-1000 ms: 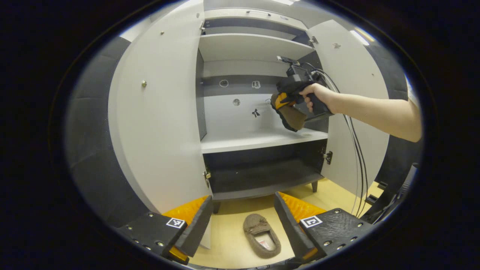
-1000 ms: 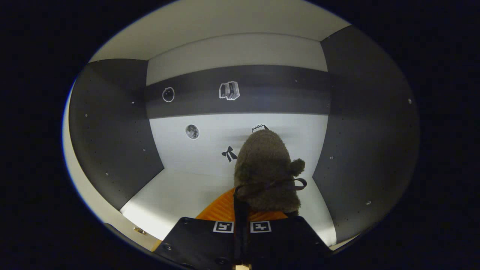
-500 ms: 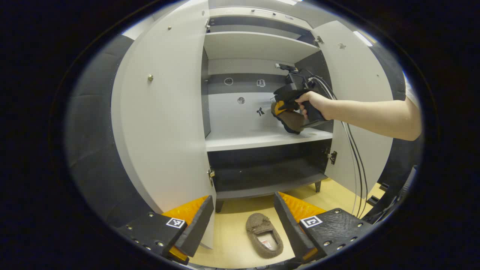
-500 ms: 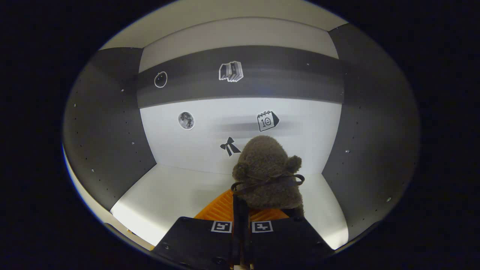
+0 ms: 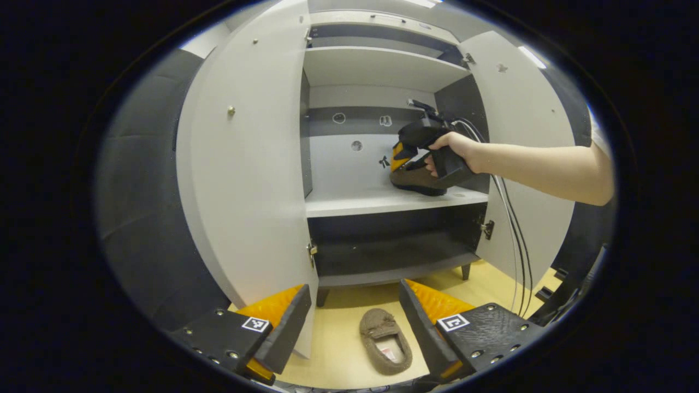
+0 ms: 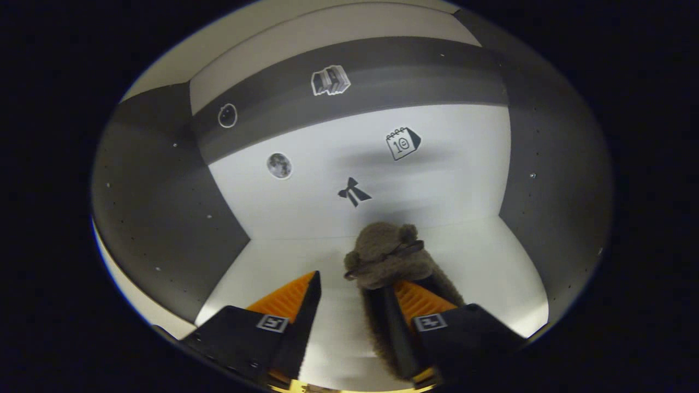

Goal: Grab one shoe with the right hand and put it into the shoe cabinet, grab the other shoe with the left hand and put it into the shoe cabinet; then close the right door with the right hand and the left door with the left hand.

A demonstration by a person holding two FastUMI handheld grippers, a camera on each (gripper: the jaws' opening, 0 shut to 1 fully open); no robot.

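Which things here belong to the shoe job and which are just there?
Job:
slipper on shelf
slipper on floor
shoe cabinet
left door
right door
right gripper
left gripper

Just there:
stickers
cables

Pale wood floor (image 5: 349, 322) ahead of the fingers. Dark padded wall (image 5: 136, 180) left of them. Ceiling light strip (image 5: 529, 56) glows upper right.

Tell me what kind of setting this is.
Likely a mock home entryway in a recording booth: a white two-door shoe cabinet with grey shelves, a brown fuzzy slipper on a pale wood floor, dark padded walls around.
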